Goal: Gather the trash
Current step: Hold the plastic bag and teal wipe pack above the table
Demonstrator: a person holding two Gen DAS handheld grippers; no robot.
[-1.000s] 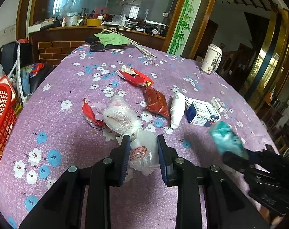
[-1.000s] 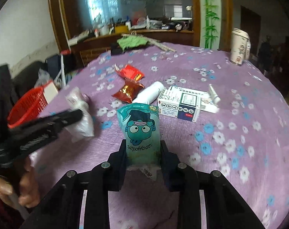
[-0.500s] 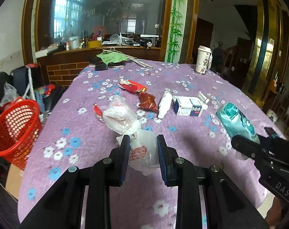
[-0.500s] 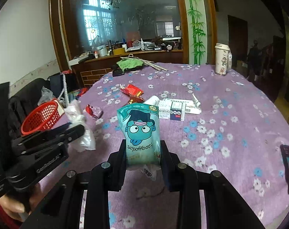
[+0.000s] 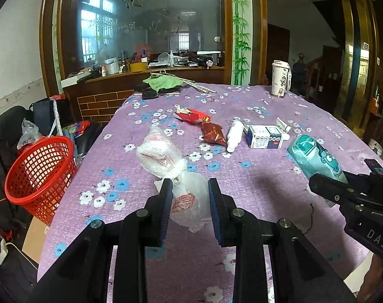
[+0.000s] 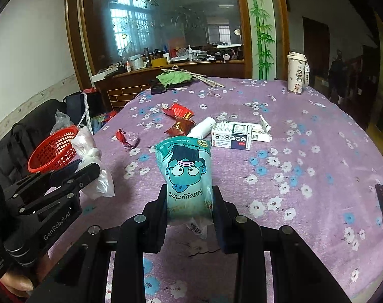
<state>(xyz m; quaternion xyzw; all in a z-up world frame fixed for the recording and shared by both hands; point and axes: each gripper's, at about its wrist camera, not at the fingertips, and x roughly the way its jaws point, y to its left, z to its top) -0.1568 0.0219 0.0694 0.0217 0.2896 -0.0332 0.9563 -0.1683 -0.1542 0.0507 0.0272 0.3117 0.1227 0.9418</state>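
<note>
The clear plastic bag [image 5: 188,199] is pinched by the left hand-held gripper [image 5: 187,199], the teal pouch [image 6: 185,176] by the right hand-held gripper [image 6: 188,202]. Both should be kept squeezed and carried to the red basket [image 5: 40,174] at nine o'clock, off the counter [image 5: 254,176].

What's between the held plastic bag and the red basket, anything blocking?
Nothing visible. The left gripper holds the plastic bag above the table; the red basket sits off the table's left edge, mouth open, with only bare cloth and open air between.
</note>
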